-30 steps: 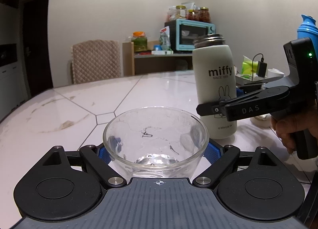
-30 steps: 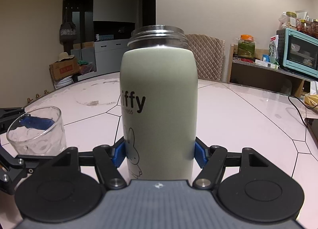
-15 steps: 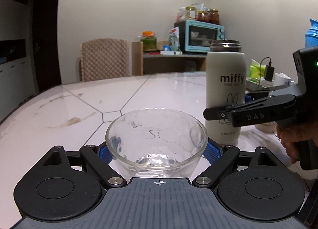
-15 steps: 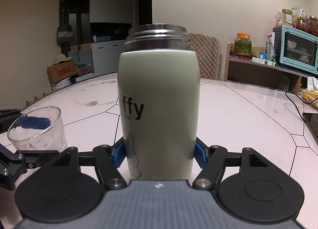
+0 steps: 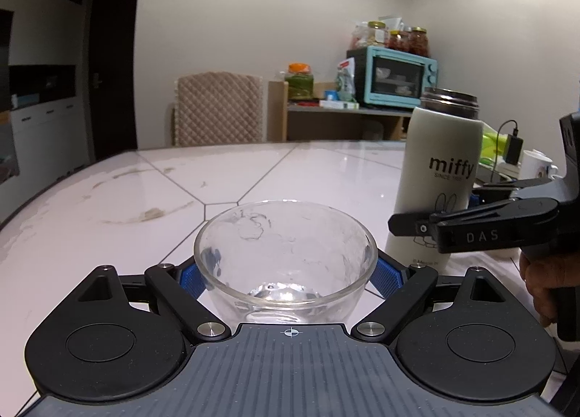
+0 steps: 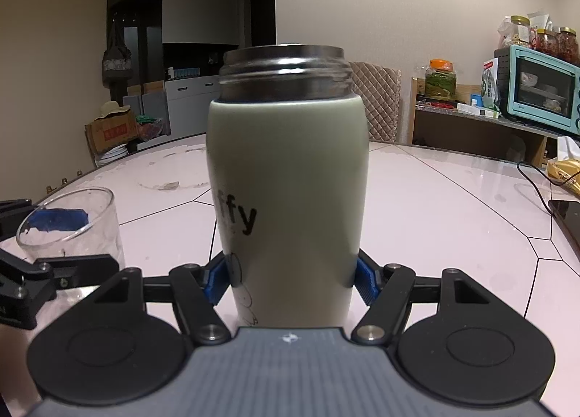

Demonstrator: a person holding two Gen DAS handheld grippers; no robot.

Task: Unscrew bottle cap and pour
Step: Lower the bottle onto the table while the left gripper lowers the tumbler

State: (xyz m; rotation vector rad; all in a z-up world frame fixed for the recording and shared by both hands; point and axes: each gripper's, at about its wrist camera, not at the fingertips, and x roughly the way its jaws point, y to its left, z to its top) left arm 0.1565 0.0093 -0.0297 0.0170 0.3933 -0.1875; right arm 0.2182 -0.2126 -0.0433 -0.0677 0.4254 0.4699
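A pale green "miffy" bottle with a bare steel threaded neck and no cap stands upright on the white table. My right gripper is shut on its lower body. The bottle also shows in the left wrist view, at the right, with the right gripper clamped around it. My left gripper is shut on a clear glass that looks empty. The glass also shows at the left in the right wrist view. The cap is not in view.
A quilted chair stands at the table's far side. A shelf behind it holds a turquoise toaster oven and jars. A white mug, a charger and cable lie at the table's right. A phone lies at the right edge.
The left gripper and glass have drawn back and turned, so the bottle sits farther right in its view. The bottle looks slightly lower and tilted in the right gripper's view.
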